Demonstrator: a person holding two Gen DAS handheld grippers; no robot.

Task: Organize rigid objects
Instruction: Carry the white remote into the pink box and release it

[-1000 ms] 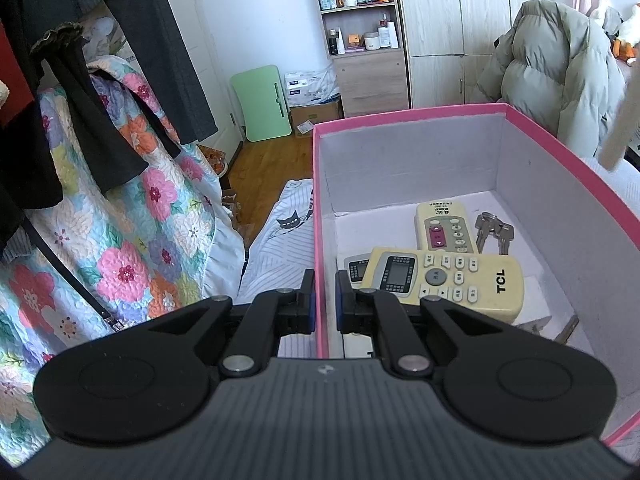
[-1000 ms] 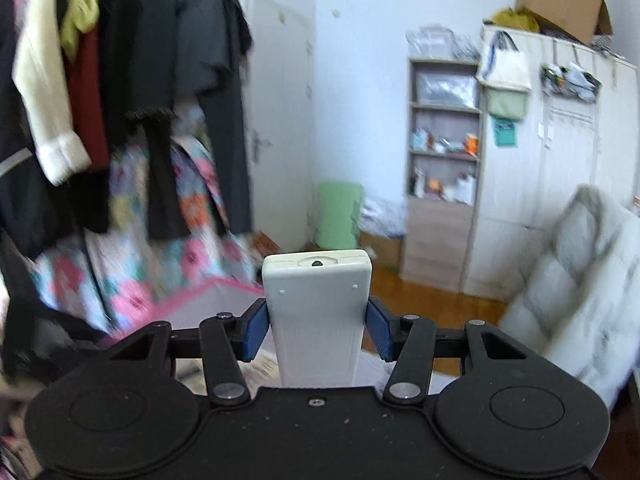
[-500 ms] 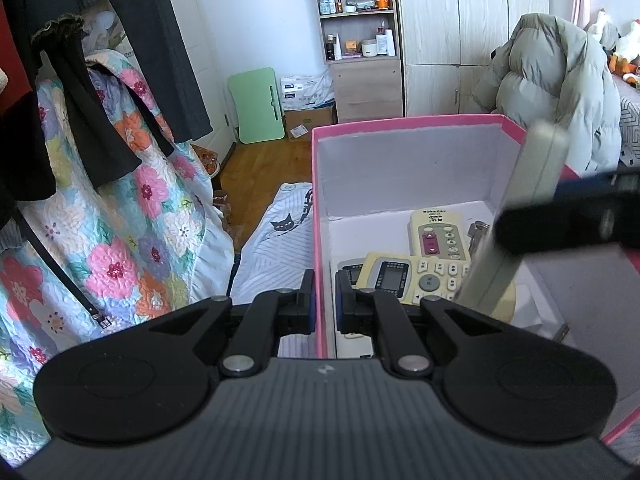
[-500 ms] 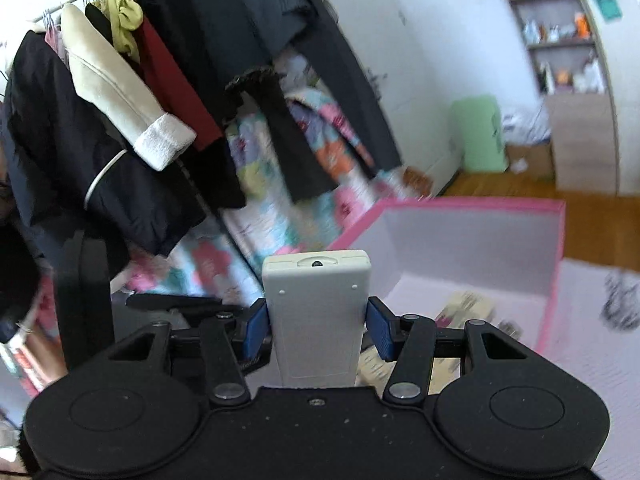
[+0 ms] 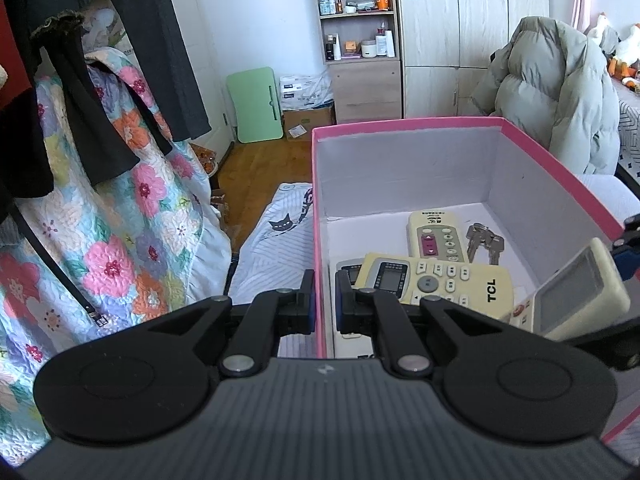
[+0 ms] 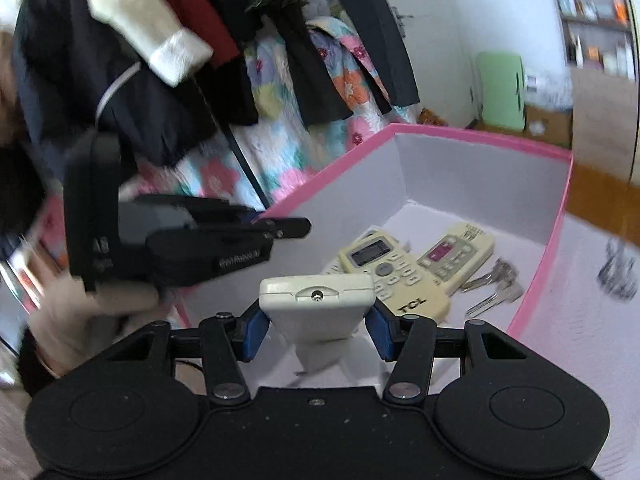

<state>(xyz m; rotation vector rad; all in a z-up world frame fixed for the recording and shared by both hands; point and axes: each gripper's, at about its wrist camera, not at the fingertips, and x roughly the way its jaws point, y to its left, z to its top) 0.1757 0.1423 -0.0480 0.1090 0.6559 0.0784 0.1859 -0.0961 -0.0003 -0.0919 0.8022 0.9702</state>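
Two grippers: left gripper point(image 5: 324, 307) jaws pinch pink box point(image 5: 316, 216) wall, probably steadying; right gripper point(image 6: 317, 326) jaws hold white remote point(image 6: 317, 304), lower centre, for stowing

Grey remote point(image 5: 347, 272) in pink box point(image 5: 404, 125) mostly hidden under TCL remote point(image 5: 436, 284); only a corner w/ small screen shows. Left wrist view: white remote point(image 5: 576, 292) cut by right edge, its lower end behind camera body; right gripper there only a blue pad at frame edge. Keys point(image 6: 496, 284) blurred in right wrist view, count unclear. White remote's face unseen in that view, just top end point(image 6: 316, 294). Left gripper point(image 6: 280, 227) partly blurred, hand behind it smeared. Shelf bottles point(image 5: 352, 46) too small to read; clothes at left cut off
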